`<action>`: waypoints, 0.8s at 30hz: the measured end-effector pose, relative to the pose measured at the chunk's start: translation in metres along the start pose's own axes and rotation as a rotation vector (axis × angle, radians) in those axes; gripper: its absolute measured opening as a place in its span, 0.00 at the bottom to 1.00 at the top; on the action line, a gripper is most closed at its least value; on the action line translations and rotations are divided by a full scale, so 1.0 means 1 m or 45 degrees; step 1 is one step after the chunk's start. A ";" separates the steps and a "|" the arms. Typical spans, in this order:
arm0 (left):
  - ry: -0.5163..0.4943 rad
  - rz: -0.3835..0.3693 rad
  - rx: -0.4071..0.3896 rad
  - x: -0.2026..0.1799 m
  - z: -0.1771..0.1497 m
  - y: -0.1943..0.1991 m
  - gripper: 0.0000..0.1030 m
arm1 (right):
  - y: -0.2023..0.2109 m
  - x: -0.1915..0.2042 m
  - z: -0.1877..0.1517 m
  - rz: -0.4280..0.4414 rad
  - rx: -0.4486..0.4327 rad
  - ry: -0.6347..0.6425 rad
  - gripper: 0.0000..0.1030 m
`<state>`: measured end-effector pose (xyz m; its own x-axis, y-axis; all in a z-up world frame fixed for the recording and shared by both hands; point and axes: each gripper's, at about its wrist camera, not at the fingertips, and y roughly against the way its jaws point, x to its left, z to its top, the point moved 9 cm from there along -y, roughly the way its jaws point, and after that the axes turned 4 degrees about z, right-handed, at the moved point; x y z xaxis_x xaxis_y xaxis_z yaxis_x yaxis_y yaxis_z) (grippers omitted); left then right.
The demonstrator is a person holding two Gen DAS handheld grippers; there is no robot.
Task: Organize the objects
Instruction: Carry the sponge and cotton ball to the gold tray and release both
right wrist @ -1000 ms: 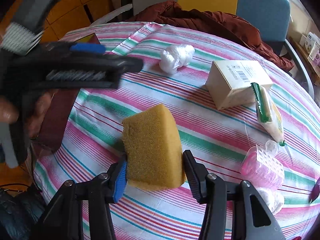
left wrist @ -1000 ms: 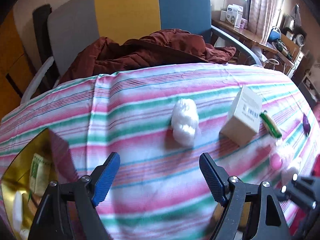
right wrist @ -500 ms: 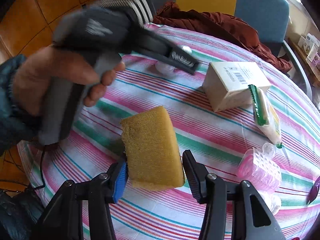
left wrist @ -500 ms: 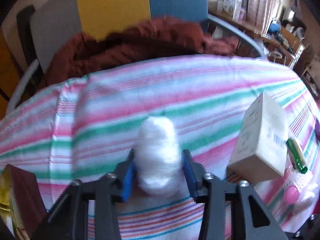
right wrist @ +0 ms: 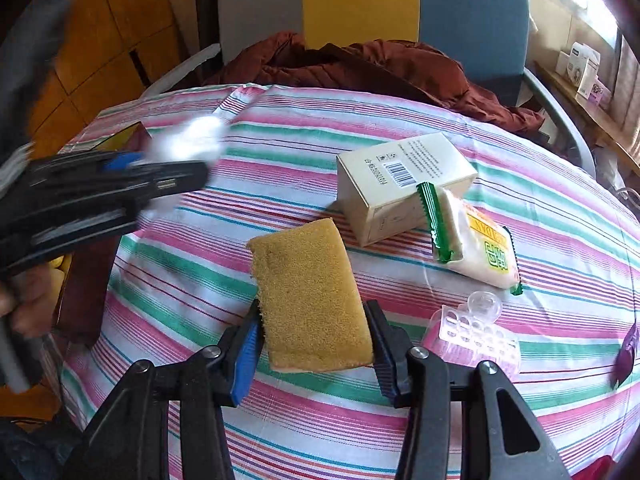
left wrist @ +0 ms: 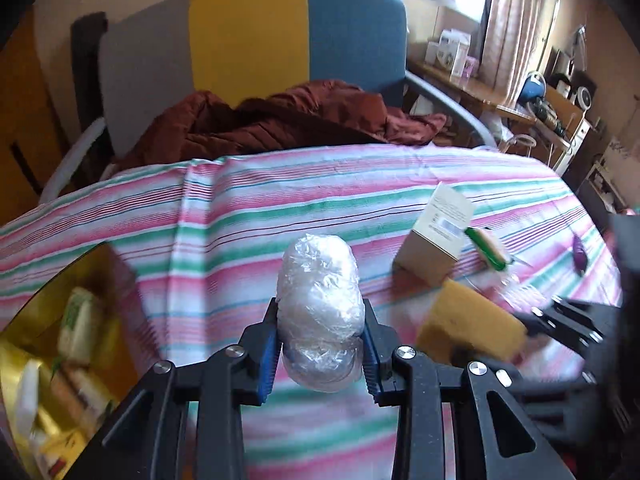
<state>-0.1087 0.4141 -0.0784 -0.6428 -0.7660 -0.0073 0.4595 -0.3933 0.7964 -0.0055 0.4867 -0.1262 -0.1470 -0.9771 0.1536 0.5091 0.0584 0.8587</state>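
At the table's left edge sits a gold-lined box, open, with packets inside that are too blurred to name. The left gripper pinches a plastic-wrapped white bundle between its blue pads, the bundle held clear of the striped tablecloth. Further right, the right gripper has a yellow sponge between its jaws, which are closing on it; the pads press its long sides and it hangs above the cloth.

Toward the table's right side lie a cream carton, a green-edged snack packet leaning on it, a pink hair roller, and a small purple item near the right edge.

By my reading, both pickups are done and the carry is in hand. The next move calls for bringing bundle and sponge over the box, one at a time so the grippers do not collide, then releasing low.

The box is cut off by the left view's edge, and in the right view the left gripper hides most of it. The purple item is too small to identify. The hand at the far left is blurred.
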 end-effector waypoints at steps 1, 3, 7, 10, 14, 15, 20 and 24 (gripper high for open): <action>0.005 0.006 -0.012 0.003 -0.004 0.010 0.34 | 0.000 0.000 0.000 -0.003 -0.003 0.004 0.47; 0.022 0.026 -0.033 0.014 -0.013 0.028 0.34 | -0.003 0.008 0.001 -0.006 -0.008 0.010 0.47; 0.079 0.057 -0.062 0.044 -0.032 0.060 0.34 | 0.001 0.011 -0.002 -0.010 -0.025 0.027 0.47; 0.125 0.114 -0.082 0.078 -0.053 0.084 0.35 | 0.006 0.017 -0.002 0.007 -0.045 0.021 0.47; 0.223 0.173 -0.091 0.128 -0.081 0.109 0.35 | 0.012 0.035 -0.001 0.045 -0.045 0.017 0.47; 0.265 0.197 -0.096 0.145 -0.089 0.116 0.35 | 0.013 0.044 -0.001 0.064 -0.046 0.021 0.47; 0.418 0.264 -0.101 0.203 -0.120 0.133 0.35 | 0.021 0.104 0.011 0.170 -0.075 0.082 0.47; 0.487 0.284 -0.113 0.230 -0.136 0.140 0.35 | 0.024 0.158 0.030 0.253 -0.096 0.145 0.47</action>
<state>-0.1088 0.1139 -0.0503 -0.2571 -0.9633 -0.0778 0.6227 -0.2267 0.7489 -0.0421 0.3397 -0.0666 0.0571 -0.9649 0.2562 0.5807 0.2409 0.7777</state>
